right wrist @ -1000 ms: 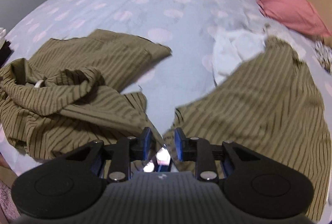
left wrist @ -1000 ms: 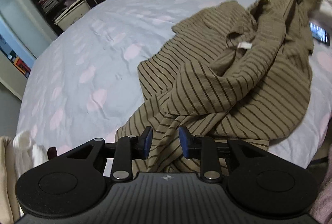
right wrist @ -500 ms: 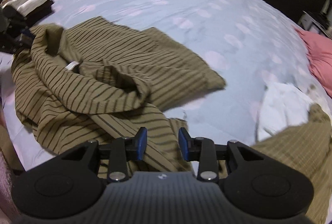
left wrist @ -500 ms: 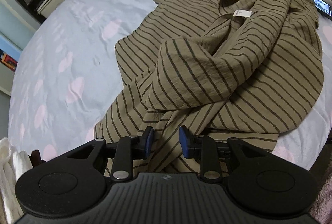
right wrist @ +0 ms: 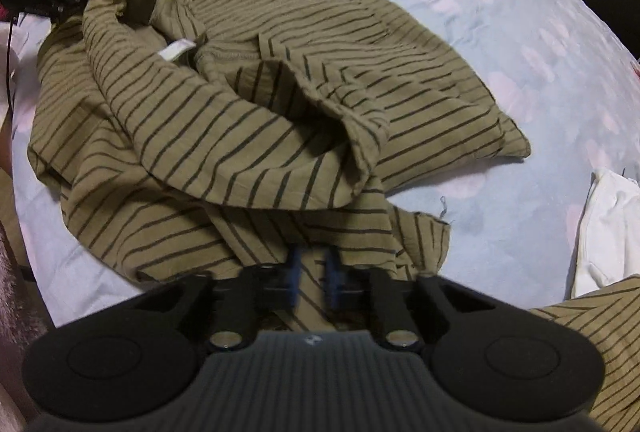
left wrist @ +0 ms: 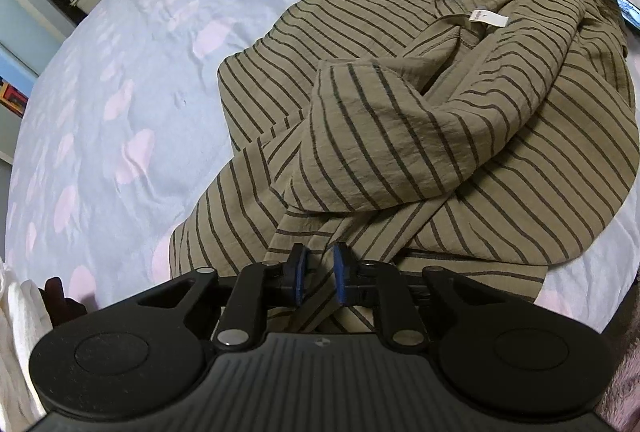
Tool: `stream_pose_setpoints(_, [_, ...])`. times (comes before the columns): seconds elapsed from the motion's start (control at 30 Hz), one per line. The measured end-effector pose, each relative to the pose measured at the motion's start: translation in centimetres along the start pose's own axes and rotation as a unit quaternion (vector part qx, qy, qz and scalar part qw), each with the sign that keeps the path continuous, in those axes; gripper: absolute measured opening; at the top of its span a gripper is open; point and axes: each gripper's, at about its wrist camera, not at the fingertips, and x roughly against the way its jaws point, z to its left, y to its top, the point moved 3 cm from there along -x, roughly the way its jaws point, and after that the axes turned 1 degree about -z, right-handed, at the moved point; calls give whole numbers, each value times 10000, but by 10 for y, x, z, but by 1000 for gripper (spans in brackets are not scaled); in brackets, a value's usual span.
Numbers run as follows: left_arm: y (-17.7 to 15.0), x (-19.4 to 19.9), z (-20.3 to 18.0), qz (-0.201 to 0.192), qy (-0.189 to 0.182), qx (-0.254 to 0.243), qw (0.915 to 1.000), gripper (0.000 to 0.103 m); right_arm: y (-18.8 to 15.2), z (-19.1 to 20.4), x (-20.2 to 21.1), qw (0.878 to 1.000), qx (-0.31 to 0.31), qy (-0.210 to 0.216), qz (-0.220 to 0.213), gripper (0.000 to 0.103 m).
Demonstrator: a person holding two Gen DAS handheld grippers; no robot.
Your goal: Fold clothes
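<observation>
Striped shirt lies bunched on the bed.
Both grippers, left and right, hold their fingers apart over its near edge; pinch one layer only, then pull flat.

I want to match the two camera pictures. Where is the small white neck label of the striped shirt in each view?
Left wrist view: the white label is upper right, inside the collar of the striped shirt.
Right wrist view: the label is upper left, inside the same collar.
Shared landmark: the bedsheet with pink spots.
</observation>
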Motion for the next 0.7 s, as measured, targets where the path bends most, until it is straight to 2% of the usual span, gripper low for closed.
stream_pose_setpoints(0.13, [0,5,6,-62,18,175,9998,0,0,6,9,9997,131,-134,-140,0])
stream_pose_setpoints(0.37, [-2,35,19,-583,185,648,9960,0,3,4,46,9962,-120,-384,-769,0])
stream_pose_setpoints(0.5, [1,46,25,-806,264,844,9928,0,4,-1,56,9951,-216,-386,-885,1])
stream_pose_setpoints(0.63, [1,47,27,-817,315,886,9922,0,3,3,52,9962,-138,-310,-800,7])
stream_pose_setpoints(0.67, [1,47,27,-810,324,885,9922,0,3,4,51,9965,-118,-292,-778,13])
stream_pose_setpoints(0.7, [1,46,27,-795,318,876,9925,0,3,5,49,9967,-98,-273,-756,28])
